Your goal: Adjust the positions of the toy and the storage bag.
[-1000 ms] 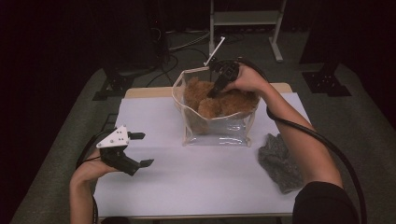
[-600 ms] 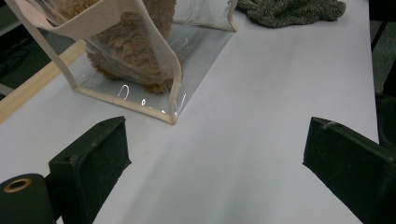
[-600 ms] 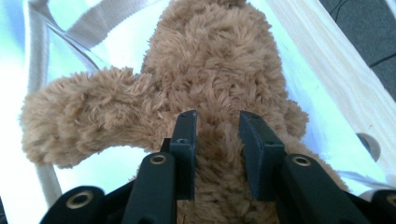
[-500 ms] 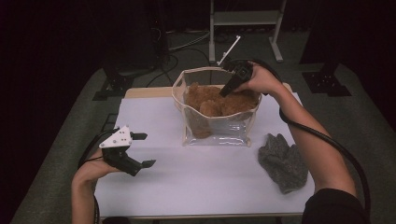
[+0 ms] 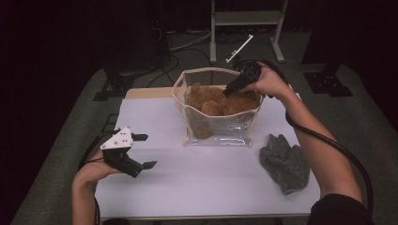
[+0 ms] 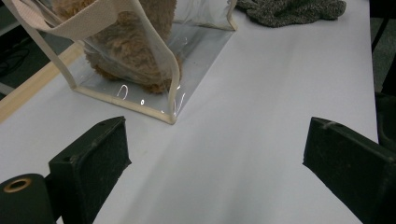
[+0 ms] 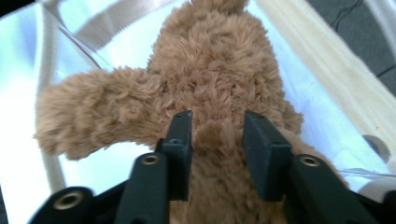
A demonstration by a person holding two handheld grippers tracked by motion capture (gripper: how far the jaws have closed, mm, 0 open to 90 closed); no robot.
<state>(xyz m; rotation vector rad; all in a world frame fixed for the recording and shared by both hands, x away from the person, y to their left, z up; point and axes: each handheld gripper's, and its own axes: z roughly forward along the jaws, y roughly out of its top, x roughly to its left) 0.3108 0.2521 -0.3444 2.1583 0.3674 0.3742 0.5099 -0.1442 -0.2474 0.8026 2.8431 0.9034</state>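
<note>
A brown plush toy (image 5: 211, 101) sits inside a clear bag (image 5: 220, 133) with a cream rim, at the back middle of the white table (image 5: 197, 187). My right gripper (image 5: 226, 93) reaches down into the bag's right side. In the right gripper view its jaws (image 7: 217, 116) have just been opening and straddle a tuft of the plush toy (image 7: 215, 70); I take them as open. My left gripper (image 5: 148, 151) rests at the table's left, open wide and holding nothing. In the left gripper view it (image 6: 217, 135) faces the bag (image 6: 168, 88) across bare tabletop.
A grey knitted cloth (image 5: 285, 161) lies crumpled on the table right of the bag, seen too in the left gripper view (image 6: 289, 9). A wooden strip (image 5: 145, 92) edges the table's far side. Dark floor, cables and a metal stand (image 5: 244, 18) lie beyond.
The right hand and gripper have shifted rightward over the bag, from above its middle to its right side. The left gripper has stayed put.
</note>
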